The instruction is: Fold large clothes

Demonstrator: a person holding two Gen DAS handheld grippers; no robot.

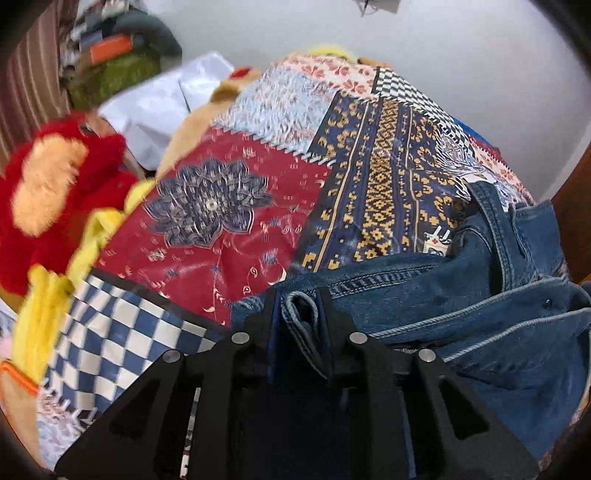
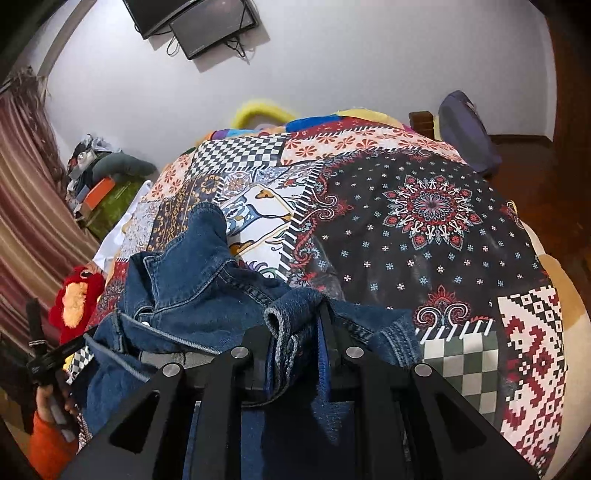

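Observation:
A blue denim jacket (image 1: pixel 461 295) lies bunched on the patchwork bedspread (image 1: pixel 221 206) in the left wrist view, at the lower right. My left gripper (image 1: pixel 298 306) is shut on a folded hem of it, which fills the gap between the black fingers (image 1: pixel 328 306). In the right wrist view the same jacket (image 2: pixel 192 280) is heaped at the lower left. There my right gripper (image 2: pixel 295 317) is shut on another doubled hem. One sleeve (image 2: pixel 207 225) stretches away across the bedspread (image 2: pixel 424 236). A person's hand (image 2: pixel 48 398) in an orange sleeve holds the other tool at the far left.
A red and yellow plush toy (image 1: pixel 55 192) lies along the bed's left edge, with white cloth (image 1: pixel 155 110) behind it. Striped curtains (image 2: pixel 29 221) and a cluttered pile (image 2: pixel 99 184) stand to the left. A dark screen (image 2: pixel 199 26) hangs on the wall. A blue bag (image 2: pixel 465 129) sits by the wooden frame.

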